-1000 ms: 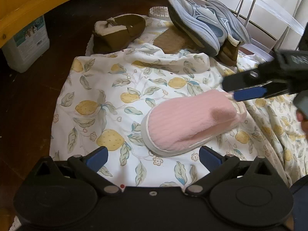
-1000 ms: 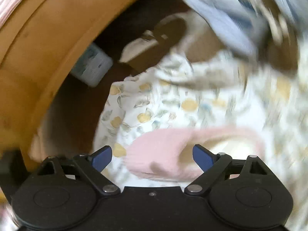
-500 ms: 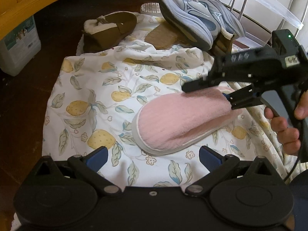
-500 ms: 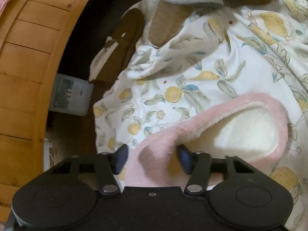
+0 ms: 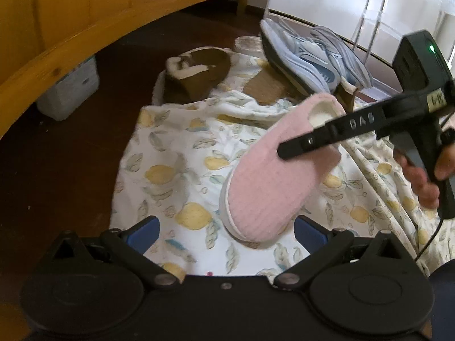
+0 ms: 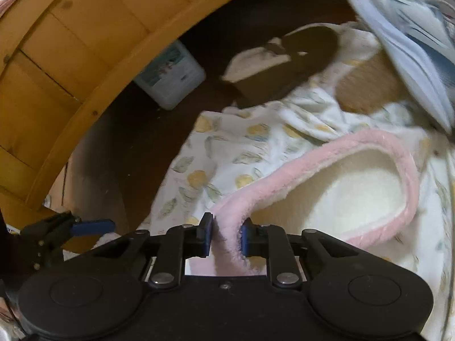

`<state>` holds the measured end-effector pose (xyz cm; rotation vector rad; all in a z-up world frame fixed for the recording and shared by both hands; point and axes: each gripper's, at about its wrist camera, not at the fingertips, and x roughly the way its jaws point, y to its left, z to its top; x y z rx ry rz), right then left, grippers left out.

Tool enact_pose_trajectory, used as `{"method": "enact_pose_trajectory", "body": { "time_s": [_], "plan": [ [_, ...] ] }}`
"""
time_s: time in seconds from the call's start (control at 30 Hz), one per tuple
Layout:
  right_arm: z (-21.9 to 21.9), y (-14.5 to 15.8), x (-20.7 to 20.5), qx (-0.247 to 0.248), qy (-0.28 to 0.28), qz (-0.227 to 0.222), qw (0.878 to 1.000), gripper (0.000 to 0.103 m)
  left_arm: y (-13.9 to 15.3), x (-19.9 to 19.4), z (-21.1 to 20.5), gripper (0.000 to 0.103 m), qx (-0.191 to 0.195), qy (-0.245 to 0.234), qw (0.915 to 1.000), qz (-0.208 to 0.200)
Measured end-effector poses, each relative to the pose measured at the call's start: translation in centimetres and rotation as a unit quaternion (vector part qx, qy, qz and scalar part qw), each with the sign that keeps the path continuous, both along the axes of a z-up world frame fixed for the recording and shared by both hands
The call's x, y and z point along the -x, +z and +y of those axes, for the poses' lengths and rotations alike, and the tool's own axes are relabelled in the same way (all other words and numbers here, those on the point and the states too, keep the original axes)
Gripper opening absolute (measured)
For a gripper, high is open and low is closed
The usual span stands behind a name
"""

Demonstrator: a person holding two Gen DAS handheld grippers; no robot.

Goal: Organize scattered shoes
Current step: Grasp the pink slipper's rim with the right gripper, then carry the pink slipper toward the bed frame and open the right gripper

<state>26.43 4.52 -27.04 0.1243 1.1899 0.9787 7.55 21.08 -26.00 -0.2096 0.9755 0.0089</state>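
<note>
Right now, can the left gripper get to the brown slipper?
Probably yes. The left gripper is open and empty; the brown slipper lies uncovered ahead-left on the cloth. The pink slipper, held by the right gripper, sits right of that line.

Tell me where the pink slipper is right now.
The pink slipper is pinched at its collar by the right gripper, tilted toe-down over the lemon-print cloth, just ahead of the open left gripper and nearer than the blue sneakers.

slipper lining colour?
Cream lining, pink slipper; clearest in right wrist view.
</note>
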Motion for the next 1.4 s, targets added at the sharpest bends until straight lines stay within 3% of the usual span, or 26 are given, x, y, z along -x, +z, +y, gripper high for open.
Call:
{"method": "enact_pose_trajectory", "body": {
  "time_s": [0.3,0.4,0.57,0.73,0.87,1.07,1.27,1.4],
  "plan": [
    [6.4,1.7,0.3,-0.051,0.108,0.012,0.993,0.020,-0.2,-0.1,2.0,0.102,0.009,0.031,0.9995,0.001],
    [9.0,0.6,0.4,-0.039,0.149,0.016,0.988,0.020,-0.5,-0.2,2.4,0.102,0.006,0.038,0.9992,0.007],
    [11.6,-2.4,-0.1,-0.039,0.172,0.037,0.984,0.021,-1.4,-0.8,3.3,0.102,-0.009,0.063,0.9977,0.024],
    [12.8,-4.4,-0.5,-0.037,0.155,0.041,0.986,0.022,-2.6,-1.5,4.5,0.102,-0.016,0.088,0.9950,0.044],
    [12.4,-4.8,-0.2,-0.034,0.138,0.029,0.989,0.026,-2.8,-1.8,4.3,0.102,-0.020,0.082,0.9956,0.041],
    [11.6,-4.3,0.9,-0.024,0.101,-0.015,0.994,0.047,-3.2,-2.2,3.5,0.102,-0.038,0.064,0.9963,0.044],
    [9.7,-3.0,0.9,-0.021,0.067,-0.037,0.997,0.057,-3.2,-2.2,3.3,0.102,-0.053,0.069,0.9957,0.032],
    [7.1,-1.5,1.9,-0.032,0.018,-0.099,0.994,0.068,-2.7,-2.1,2.8,0.102,-0.048,0.062,0.9968,0.017]
  ]
}}
